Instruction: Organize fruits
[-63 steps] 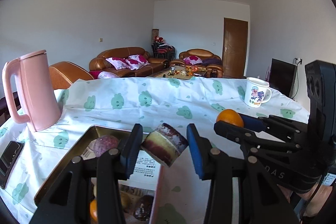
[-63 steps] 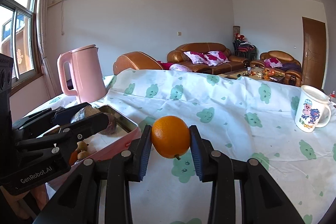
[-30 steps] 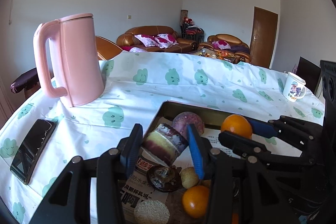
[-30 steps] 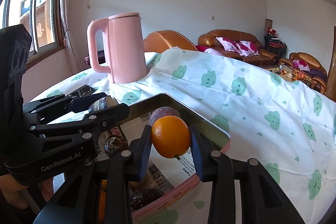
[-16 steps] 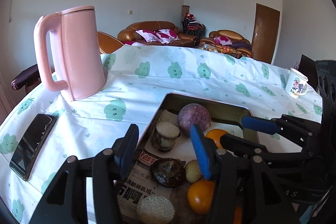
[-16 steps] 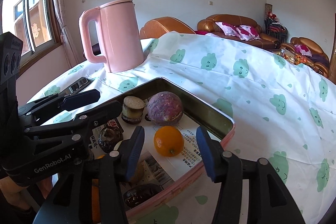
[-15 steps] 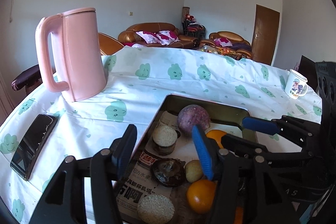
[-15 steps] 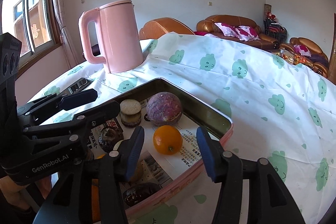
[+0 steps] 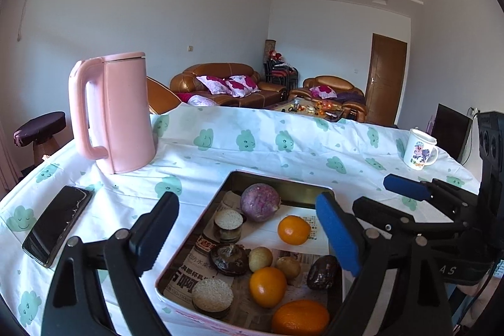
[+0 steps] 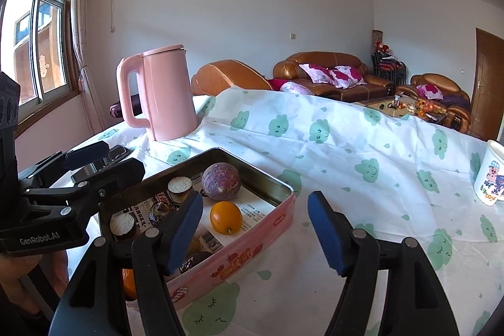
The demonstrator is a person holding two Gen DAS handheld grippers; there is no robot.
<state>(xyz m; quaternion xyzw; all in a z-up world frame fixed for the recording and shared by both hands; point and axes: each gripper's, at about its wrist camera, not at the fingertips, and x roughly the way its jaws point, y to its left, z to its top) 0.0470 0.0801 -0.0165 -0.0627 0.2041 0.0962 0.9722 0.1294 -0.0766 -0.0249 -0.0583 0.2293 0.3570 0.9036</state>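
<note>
Left gripper point(image 9: 249, 233) and right gripper point(image 10: 253, 230): both spread wide, holding nothing. Orange point(image 10: 226, 217) lies in tin tray point(image 10: 277, 214) near its far corner, just beside purple fruit point(image 10: 221, 181).

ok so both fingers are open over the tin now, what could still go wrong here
The orange just dropped lies loose on the paper and could roll into the purple fruit. The left gripper and right gripper sit close together over the tin and could clash on pulling back. A finger could catch the tin's rim.
</note>
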